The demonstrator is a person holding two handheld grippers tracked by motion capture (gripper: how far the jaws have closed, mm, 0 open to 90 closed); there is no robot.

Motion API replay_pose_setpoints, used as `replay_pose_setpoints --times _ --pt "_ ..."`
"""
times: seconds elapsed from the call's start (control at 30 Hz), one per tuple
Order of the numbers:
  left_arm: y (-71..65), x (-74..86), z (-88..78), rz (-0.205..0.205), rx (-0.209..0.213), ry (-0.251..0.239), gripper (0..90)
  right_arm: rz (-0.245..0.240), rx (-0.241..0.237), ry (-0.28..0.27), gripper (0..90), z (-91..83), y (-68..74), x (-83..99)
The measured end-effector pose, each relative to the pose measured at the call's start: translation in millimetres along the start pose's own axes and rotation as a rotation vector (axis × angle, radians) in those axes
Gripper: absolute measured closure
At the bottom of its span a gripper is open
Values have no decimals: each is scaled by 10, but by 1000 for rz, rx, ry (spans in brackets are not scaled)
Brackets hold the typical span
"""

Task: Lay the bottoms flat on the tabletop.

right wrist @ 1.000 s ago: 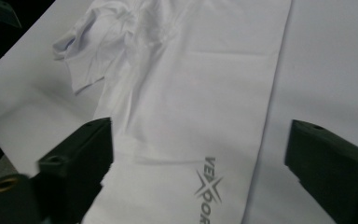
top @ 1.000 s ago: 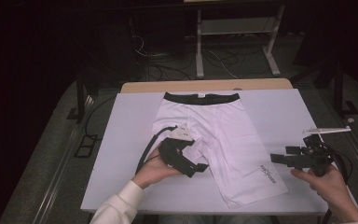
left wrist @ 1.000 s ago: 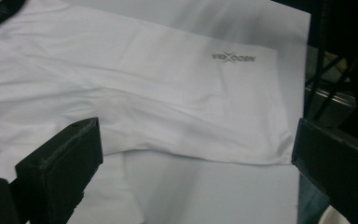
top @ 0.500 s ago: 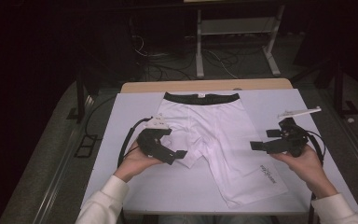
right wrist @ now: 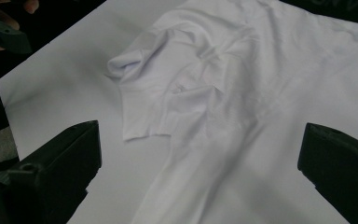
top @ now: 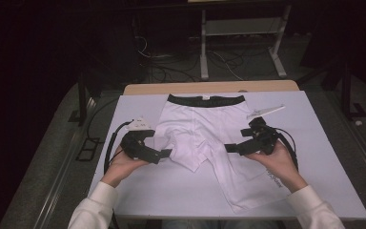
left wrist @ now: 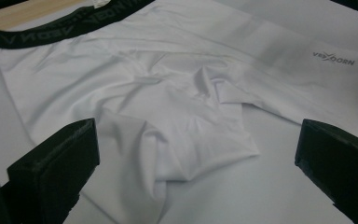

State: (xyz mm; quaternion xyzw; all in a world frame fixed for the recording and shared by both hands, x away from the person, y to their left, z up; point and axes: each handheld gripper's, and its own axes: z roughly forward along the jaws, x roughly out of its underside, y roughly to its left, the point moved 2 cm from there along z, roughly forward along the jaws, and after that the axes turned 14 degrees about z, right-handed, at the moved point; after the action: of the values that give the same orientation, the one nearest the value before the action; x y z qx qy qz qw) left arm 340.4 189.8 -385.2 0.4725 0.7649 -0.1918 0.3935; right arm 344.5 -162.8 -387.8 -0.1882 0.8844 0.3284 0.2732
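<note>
The shorts were spread on the surface, waistband at the far edge. One leg was bunched at the middle; the other was stretched toward the near right. A hand-held gripper was held at each side.

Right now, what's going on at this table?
A person is working on a pair of white shorts with a black waistband, laid out on a white table. They hold a gripper in each hand. The left gripper sits at the shorts' left edge and the right gripper over the longer leg, both pointing inward. Both are open and hold nothing. One leg lies folded and bunched toward the middle; the other lies flat.
</note>
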Motion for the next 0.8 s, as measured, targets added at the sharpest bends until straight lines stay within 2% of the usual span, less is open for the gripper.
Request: replay_pose_setpoints --times 0.23,0.5,0.7,0.8 --pt "73 205 -18 -25 -25 2 0 -13 -37 17 0 269 146 -61" --pt "133 441 71 -72 -31 26 0 -42 -64 68 0 658 309 -73" --pt "153 550 120 -88 -27 42 0 -66 -76 105 0 933 430 -35" --pt "164 574 152 -80 -27 63 0 -72 -94 119 20 1065 484 -8"
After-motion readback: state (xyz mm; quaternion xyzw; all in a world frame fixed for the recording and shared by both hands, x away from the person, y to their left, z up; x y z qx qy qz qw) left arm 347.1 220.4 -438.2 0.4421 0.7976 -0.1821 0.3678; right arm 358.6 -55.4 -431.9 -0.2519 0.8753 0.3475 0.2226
